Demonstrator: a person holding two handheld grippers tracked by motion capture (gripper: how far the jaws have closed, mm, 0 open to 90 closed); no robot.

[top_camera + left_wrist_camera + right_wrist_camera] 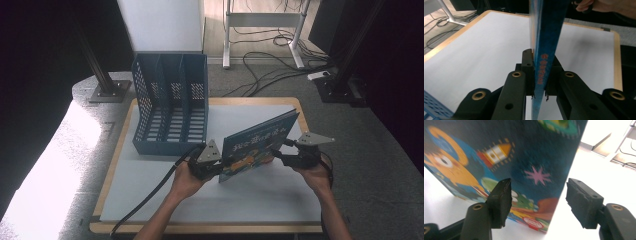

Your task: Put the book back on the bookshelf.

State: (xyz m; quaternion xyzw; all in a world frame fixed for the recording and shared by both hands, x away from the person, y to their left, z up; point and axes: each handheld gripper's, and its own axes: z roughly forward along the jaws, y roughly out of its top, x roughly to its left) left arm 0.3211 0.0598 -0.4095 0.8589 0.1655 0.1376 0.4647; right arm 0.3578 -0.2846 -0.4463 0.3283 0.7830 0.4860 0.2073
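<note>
A thin picture book (257, 145) with a dark blue cover, a rocket and cartoon figures stands upright on its lower edge on the white board (165, 195). My left gripper (219, 163) is shut on the book's left end. In the left gripper view the pads (530, 67) press both sides of the blue spine (546, 45), and the left gripper (539, 62) points along the book. My right gripper (280, 156) sits at the book's right end. In the right gripper view the right gripper (539, 195) stands open, with the cover's edge (564, 177) between its jaws and neither pad touching it.
A blue perforated file holder (172, 105) with three slots stands at the back left of the board, just behind my left hand. The board has a wooden rim (210, 229). Cables and desk legs (265, 60) lie on the floor beyond the table.
</note>
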